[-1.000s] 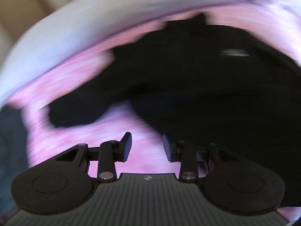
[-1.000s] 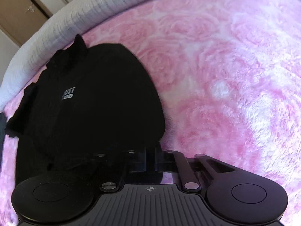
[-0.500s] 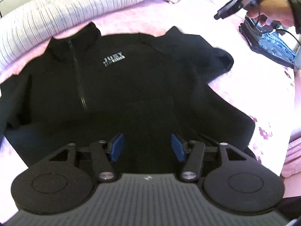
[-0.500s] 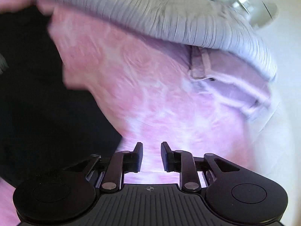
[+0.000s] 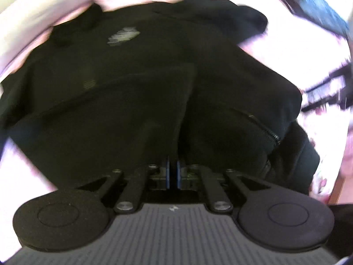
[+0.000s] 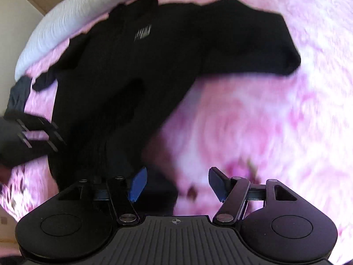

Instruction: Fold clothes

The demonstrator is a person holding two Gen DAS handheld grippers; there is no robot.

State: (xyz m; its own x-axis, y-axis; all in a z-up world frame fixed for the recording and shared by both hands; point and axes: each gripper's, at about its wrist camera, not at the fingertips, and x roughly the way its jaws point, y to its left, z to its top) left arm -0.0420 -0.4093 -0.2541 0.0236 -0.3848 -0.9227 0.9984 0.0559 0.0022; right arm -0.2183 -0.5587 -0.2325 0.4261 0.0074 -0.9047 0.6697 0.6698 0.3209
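A black zip jacket [image 5: 154,84] with a small white chest logo lies spread on a pink floral blanket [image 6: 264,114]. My left gripper [image 5: 172,174] is shut, its blue pads pinching the jacket's lower hem. In the right wrist view the jacket [image 6: 136,70] lies to the left, one sleeve [image 6: 249,50] stretched out to the right. My right gripper [image 6: 176,184] is open at the jacket's bottom right corner, over the blanket. The left gripper [image 6: 37,134] shows blurred at that view's left edge.
A white ribbed pillow [image 6: 66,22] lies along the far side of the bed. A dark blue item [image 5: 320,11] lies at the far right in the left wrist view. Another dark garment [image 6: 17,92] sits at the bed's left edge.
My left gripper went from open above the jacket to shut on its hem. My right gripper swung back from the pillow side to the jacket's bottom corner and opened wider.
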